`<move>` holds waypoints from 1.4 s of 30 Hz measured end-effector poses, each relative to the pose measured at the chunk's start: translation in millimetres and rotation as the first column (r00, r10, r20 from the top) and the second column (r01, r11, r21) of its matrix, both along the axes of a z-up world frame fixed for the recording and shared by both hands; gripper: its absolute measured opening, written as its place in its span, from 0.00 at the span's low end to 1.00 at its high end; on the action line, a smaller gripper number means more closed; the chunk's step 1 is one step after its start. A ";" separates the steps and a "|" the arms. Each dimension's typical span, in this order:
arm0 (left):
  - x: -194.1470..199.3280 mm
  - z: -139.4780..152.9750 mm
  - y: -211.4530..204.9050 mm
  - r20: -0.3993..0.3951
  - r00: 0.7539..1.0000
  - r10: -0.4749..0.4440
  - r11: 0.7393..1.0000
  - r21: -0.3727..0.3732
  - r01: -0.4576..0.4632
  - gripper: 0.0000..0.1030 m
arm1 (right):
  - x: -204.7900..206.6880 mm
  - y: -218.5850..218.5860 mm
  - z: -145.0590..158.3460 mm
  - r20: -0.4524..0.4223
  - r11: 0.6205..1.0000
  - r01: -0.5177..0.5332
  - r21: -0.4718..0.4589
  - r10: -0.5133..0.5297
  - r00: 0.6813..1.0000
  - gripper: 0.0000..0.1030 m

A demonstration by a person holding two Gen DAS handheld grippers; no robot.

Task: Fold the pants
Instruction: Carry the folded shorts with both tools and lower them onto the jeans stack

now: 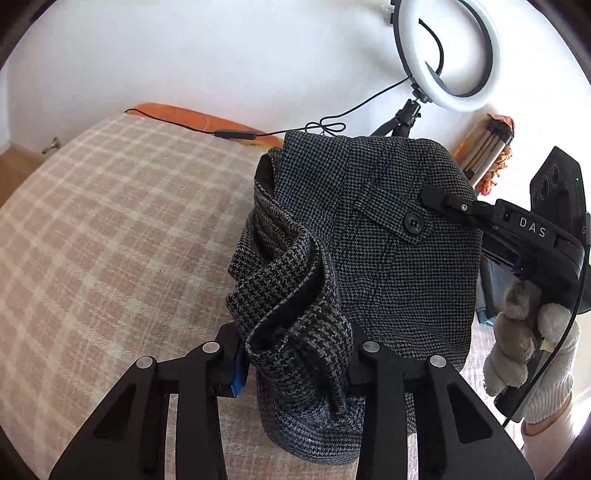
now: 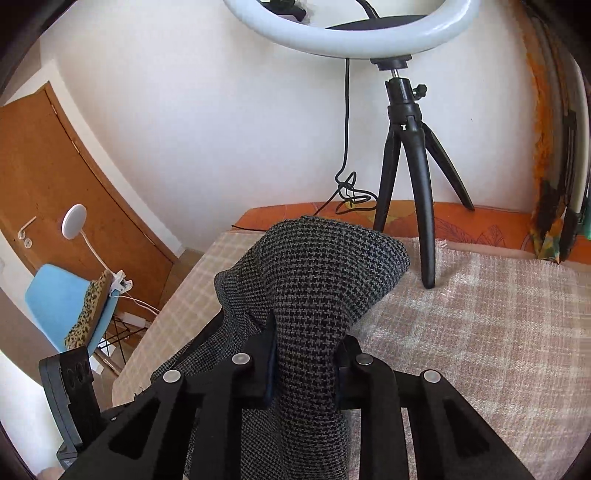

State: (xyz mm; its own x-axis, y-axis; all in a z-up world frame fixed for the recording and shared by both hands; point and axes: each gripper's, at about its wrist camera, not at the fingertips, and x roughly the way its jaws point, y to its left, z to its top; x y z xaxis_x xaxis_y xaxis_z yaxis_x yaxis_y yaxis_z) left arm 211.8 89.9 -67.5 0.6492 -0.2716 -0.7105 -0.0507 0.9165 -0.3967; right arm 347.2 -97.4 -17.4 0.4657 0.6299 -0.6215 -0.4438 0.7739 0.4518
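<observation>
The pants (image 1: 388,236) are grey houndstooth cloth with a black button (image 1: 413,222), held up above the checked bed cover (image 1: 110,229). My left gripper (image 1: 295,350) is shut on a bunched fold of the pants at their left side. My right gripper (image 2: 306,362) is shut on another bunch of the pants (image 2: 314,288), which rises in a hump between its fingers. In the left wrist view the right gripper's fingertips (image 1: 439,197) pinch the cloth near the button, held by a gloved hand (image 1: 528,339).
A ring light (image 2: 351,33) on a black tripod (image 2: 417,177) stands at the far edge of the bed, its cable (image 1: 236,134) trailing along the orange bed edge (image 2: 480,221). A wooden door (image 2: 55,177) and a blue chair (image 2: 66,299) are to the left.
</observation>
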 end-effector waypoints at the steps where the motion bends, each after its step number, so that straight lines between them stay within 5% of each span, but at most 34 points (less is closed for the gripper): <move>1: -2.8 4.9 -3.3 0.011 1.000 -0.006 1.000 0.001 0.006 0.33 | -2.9 -3.8 5.2 0.009 1.000 0.002 -0.002 -0.002 1.000 0.20; 12: -11.3 46.8 -80.6 0.112 0.986 -0.122 0.992 -0.003 0.123 0.33 | -31.3 -94.5 55.4 0.099 0.995 0.085 -0.041 -0.081 0.992 0.20; 25: 23.4 67.4 -236.7 0.185 0.935 -0.304 0.946 -0.060 0.319 0.32 | -38.8 -265.7 91.8 0.172 0.953 0.289 -0.095 -0.270 0.947 0.20; 42: 101.6 72.7 -410.4 0.243 0.880 -0.408 0.904 -0.028 0.427 0.32 | 36.0 -436.2 100.4 0.241 0.888 0.435 -0.151 -0.393 0.887 0.20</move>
State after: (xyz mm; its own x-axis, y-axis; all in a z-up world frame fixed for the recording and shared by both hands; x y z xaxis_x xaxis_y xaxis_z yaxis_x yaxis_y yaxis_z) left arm 313.4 -320.5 5.2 0.6035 -0.6016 -0.5233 0.4289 0.7982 -0.4230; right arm 383.2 -533.6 83.0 0.7831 0.2279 -0.5787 -0.1274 0.9695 0.2095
